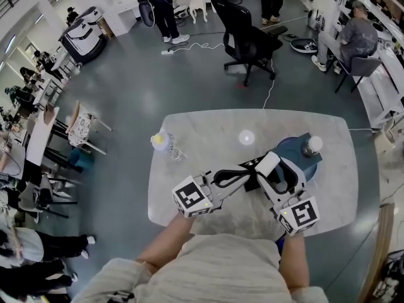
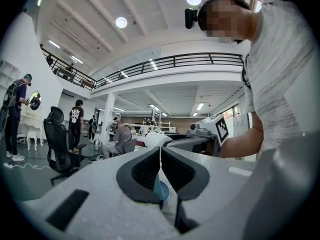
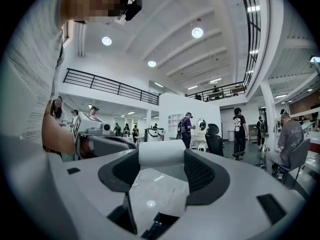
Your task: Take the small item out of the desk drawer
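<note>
My right fingers (image 3: 200, 171) are pinching the small white item (image 3: 161, 153) by its two ends, holding it above the counter (image 1: 208, 131) just beside the round blue thing (image 1: 297, 153). My left fingers (image 2: 142, 171) are pressed together with nothing in them, and their tips sit near the item on the side away from the round blue thing. I can see no drawer, so I judge the item is already out. The hold looks thin: if I tilt or ease off, the item could slip, drop and roll away. A careless left nudge might also knock it loose.
</note>
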### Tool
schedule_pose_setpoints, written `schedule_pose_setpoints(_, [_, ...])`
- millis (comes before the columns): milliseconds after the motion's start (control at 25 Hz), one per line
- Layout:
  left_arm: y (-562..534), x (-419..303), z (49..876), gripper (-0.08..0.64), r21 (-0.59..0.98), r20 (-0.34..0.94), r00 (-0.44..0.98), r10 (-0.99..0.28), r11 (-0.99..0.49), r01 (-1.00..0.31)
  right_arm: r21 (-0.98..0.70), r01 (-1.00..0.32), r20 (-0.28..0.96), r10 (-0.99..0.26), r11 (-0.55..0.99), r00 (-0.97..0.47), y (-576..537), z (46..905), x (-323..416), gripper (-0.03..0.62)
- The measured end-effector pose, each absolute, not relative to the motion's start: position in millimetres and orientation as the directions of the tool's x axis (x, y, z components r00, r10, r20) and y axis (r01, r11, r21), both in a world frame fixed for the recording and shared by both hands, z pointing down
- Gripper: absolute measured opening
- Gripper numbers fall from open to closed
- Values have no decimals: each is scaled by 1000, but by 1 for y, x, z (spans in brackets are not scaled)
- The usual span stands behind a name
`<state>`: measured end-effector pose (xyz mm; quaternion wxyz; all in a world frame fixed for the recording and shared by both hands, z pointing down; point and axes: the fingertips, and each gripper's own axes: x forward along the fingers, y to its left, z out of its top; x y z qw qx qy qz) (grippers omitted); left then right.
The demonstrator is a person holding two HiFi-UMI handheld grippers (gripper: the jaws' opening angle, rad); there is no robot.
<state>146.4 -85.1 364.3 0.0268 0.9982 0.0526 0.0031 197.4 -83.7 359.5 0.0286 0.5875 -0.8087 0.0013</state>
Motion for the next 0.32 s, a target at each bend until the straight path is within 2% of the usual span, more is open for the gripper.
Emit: schedule_pose_setpoints(320, [-80, 148, 365, 20, 55, 3, 994, 108, -993, 108, 29, -948, 46, -947, 318, -317, -81, 360, 196, 249])
